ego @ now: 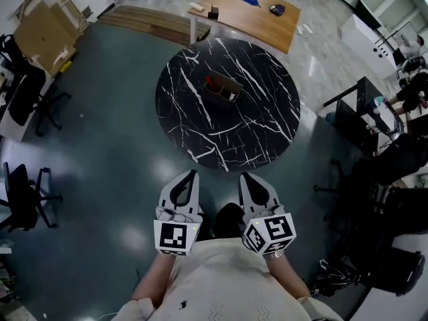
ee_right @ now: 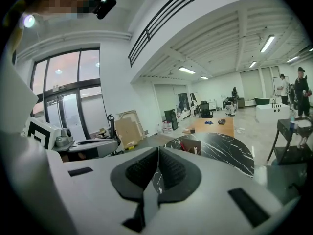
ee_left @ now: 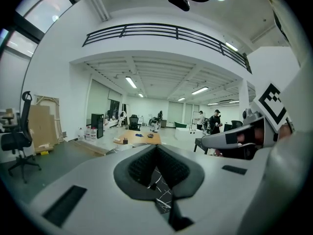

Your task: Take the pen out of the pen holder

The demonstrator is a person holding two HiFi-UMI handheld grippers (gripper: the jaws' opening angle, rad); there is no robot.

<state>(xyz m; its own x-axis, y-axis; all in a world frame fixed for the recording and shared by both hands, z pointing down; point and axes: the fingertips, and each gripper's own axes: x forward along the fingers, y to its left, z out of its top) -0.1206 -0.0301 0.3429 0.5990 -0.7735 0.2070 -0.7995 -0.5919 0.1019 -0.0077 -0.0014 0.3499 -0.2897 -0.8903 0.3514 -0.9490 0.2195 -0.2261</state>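
Left hand-held gripper [ee_left: 156,150]: jaws fully closed, pads pressed together at the tips, nothing in them. It's held low in front of the person, off the table and short of its near edge.

Right hand-held gripper [ee_right: 157,152]: same deal, jaws closed tight and empty. It sits just beside the left one, the two about level with each other.

Floor [ego: 100,132]: dark and a bit shiny, directly under both grippers.

Table [ego: 257,132]: round, black marble look with white veins, straight ahead of the grippers.

Pen holder [ego: 225,89]: small brown open-top box, sitting roughly mid-table and a touch toward the far edge. It's well apart from both grippers, with nothing touching it.

Pen [ego: 209,81]: a red one, poking up out of the left end of the pen holder and leaning a little. There's something pale at the other end of the holder, too small to tell what.

Office chair [ego: 23,199]: black, way off to the left of the table.

Wooden table [ego: 257,22]: past the round table's far edge, with a blue thing [ego: 250,0] and a dark thing [ego: 276,9] on top.

Cardboard [ego: 43,29]: stacked in the far left corner of the room.
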